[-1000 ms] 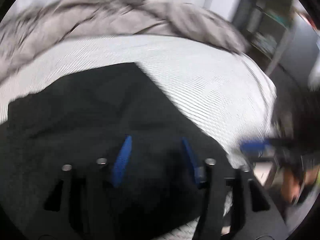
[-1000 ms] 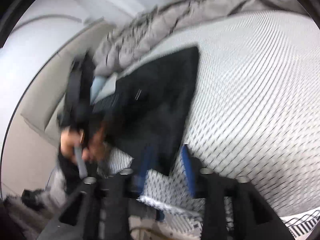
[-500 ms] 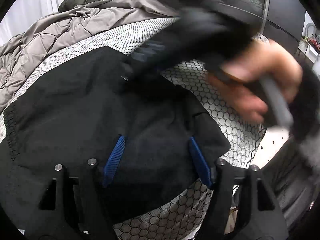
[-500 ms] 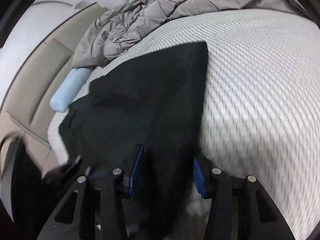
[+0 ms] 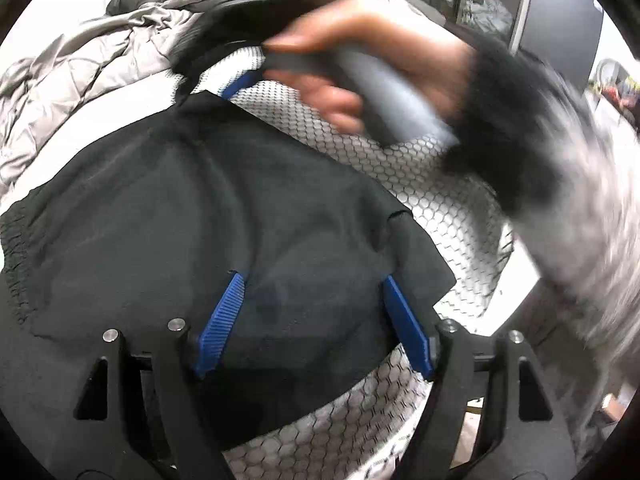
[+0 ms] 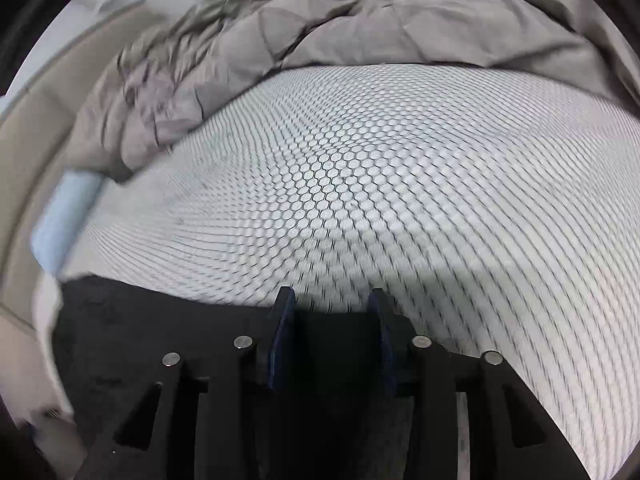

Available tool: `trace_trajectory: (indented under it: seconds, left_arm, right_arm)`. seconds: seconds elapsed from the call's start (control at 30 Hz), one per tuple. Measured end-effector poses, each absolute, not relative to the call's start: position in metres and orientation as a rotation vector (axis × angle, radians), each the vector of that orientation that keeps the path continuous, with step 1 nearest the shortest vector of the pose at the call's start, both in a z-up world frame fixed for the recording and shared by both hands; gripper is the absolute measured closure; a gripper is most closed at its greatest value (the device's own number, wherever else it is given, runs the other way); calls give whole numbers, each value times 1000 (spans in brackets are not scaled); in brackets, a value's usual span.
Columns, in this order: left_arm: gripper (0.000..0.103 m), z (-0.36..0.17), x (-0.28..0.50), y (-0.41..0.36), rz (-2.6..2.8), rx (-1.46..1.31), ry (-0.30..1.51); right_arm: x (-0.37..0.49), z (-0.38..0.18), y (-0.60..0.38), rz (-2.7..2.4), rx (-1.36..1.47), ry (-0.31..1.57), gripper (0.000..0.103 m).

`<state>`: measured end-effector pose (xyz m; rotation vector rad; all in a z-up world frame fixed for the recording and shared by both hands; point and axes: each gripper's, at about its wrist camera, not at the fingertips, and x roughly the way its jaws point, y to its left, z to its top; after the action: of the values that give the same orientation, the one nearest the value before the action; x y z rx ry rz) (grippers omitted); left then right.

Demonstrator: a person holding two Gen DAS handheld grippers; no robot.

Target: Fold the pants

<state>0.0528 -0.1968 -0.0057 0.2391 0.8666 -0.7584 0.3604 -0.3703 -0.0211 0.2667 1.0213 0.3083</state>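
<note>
My left tongs [image 5: 312, 280] hang over the black pants [image 5: 192, 216], their blue fingers [image 5: 224, 316] spread wide and having just been opening. The cloth lies between and under them, but the pads do not press on it. The pants lie folded and flat on the bed's white honeycomb-patterned cover [image 5: 440, 184], at the near edge of the bed, with the gathered waistband [image 5: 16, 240] at the far left of this view and a loose corner of cloth [image 5: 420, 252] off the right finger. A rumpled grey quilt [image 5: 80, 80] is bunched along the far side of the bed.

Further right in the left camera's view, my right hand [image 5: 360, 64] crosses above the pants, blurred, wrapped around the grey handle of the other tool; a dark sleeve cuff [image 5: 504, 136] follows it.

In the right camera's view, the right tongs [image 6: 330, 300] stand partly apart at the far edge of the pants [image 6: 160, 336], with dark cloth between the fingers; I cannot tell whether the pads pinch it. Beyond lies bare bed cover [image 6: 380, 160], the quilt [image 6: 320, 28] at the far side, and a pale blue pillow [image 6: 64, 216] at the left edge.
</note>
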Motion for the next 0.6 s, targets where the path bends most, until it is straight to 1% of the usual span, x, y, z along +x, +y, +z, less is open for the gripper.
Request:
trace_trajectory:
  seconds: [0.03, 0.07, 0.1, 0.17, 0.23, 0.27, 0.3, 0.33, 0.4, 0.5, 0.6]
  left_arm:
    - [33, 0, 61, -191, -758, 209, 864]
    - [33, 9, 64, -179, -759, 163, 848]
    - [33, 16, 65, -171, -757, 135, 833]
    - [33, 33, 72, -142, -704, 79, 781]
    - [29, 45, 77, -112, -643, 32, 734]
    - [28, 50, 82, -92, -597, -6, 711]
    - [27, 52, 87, -79, -559, -35, 702]
    - [26, 53, 96, -56, -498, -81, 703]
    - [26, 50, 107, -26, -401, -148, 710]
    - [26, 40, 119, 3, -304, -204, 740]
    - [27, 27, 126, 6, -304, -178, 778]
  right_arm:
    - [342, -16, -378, 328, 299, 991, 47]
    - [325, -15, -384, 343, 318, 966, 42]
    - [310, -15, -383, 350, 335, 949, 34]
    - [270, -27, -397, 393, 410, 943, 33]
    - [256, -41, -397, 408, 456, 993, 33]
    - [253, -44, -396, 391, 458, 1004, 36]
    - [252, -44, -392, 378, 445, 984, 44]
    - [254, -43, -389, 384, 431, 956, 59]
    - [263, -48, -385, 390, 439, 955, 72]
    - [282, -50, -366, 347, 310, 971, 71]
    - [265, -22, -364, 266, 221, 911, 69]
